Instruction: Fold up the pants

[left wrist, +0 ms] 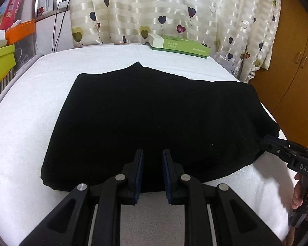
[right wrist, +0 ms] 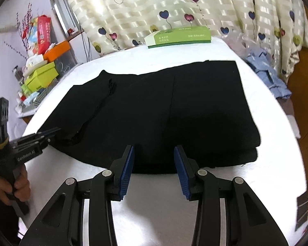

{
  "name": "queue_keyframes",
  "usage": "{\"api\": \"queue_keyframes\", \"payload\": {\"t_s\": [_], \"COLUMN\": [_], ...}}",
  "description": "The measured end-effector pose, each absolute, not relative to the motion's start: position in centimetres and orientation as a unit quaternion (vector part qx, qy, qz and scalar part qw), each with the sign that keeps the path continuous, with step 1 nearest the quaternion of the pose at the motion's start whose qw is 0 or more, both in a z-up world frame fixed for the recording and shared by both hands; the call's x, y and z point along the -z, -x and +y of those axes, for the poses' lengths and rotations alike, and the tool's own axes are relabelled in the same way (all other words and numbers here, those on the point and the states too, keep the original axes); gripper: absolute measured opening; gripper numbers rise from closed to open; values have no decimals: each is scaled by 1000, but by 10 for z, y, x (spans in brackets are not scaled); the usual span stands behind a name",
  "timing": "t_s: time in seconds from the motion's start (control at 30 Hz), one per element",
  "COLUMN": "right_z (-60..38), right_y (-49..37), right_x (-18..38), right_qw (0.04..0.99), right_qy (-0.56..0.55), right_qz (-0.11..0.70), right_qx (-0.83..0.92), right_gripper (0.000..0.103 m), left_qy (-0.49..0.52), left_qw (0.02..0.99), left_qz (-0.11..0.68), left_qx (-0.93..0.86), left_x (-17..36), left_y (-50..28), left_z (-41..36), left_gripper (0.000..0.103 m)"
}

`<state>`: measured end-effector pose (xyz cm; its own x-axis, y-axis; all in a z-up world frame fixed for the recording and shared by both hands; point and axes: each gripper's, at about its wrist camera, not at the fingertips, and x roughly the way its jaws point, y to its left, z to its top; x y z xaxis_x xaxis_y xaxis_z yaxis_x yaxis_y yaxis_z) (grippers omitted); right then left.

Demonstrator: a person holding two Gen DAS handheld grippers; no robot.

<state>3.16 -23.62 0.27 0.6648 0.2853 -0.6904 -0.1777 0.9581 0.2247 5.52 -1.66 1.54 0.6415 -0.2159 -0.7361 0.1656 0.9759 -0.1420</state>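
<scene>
Black pants point(left wrist: 154, 112) lie folded into a thick rectangle on a white cloth-covered table point(left wrist: 30, 123). My left gripper point(left wrist: 153, 153) hovers over the near edge of the pants, its fingers a small gap apart with nothing between them. In the right wrist view the same pants point(right wrist: 164, 112) show a drawstring point(right wrist: 110, 86) on top. My right gripper point(right wrist: 154, 149) stands open at their near edge, empty. The left gripper point(right wrist: 55, 132) shows at the pants' left corner, and the right gripper point(left wrist: 263, 140) reaches the pants' right edge in the left wrist view.
A green box point(left wrist: 178, 45) lies at the table's far edge before a heart-patterned curtain point(left wrist: 154, 10). Stacked boxes point(right wrist: 43, 75) crowd the left side. A blue garment point(right wrist: 267, 71) lies at the right, with a wooden wardrobe point(left wrist: 293, 71) beyond. A hand point(left wrist: 303, 192) holds the right gripper.
</scene>
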Motion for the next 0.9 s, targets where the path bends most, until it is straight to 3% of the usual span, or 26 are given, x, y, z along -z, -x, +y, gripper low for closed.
{"api": "queue_keyframes", "payload": {"t_s": [0.9], "right_z": [-255], "right_y": [-38], "right_x": [6], "right_qw": [906], "right_qy": [-62], "right_qz": [405], "right_qx": [-100], "right_gripper": [41], "left_qy": [4], "left_qw": [906], "left_qz": [411], "left_qx": [105], "left_x": [-14], "left_y": [-59], "left_z": [-54], "left_gripper": [21]}}
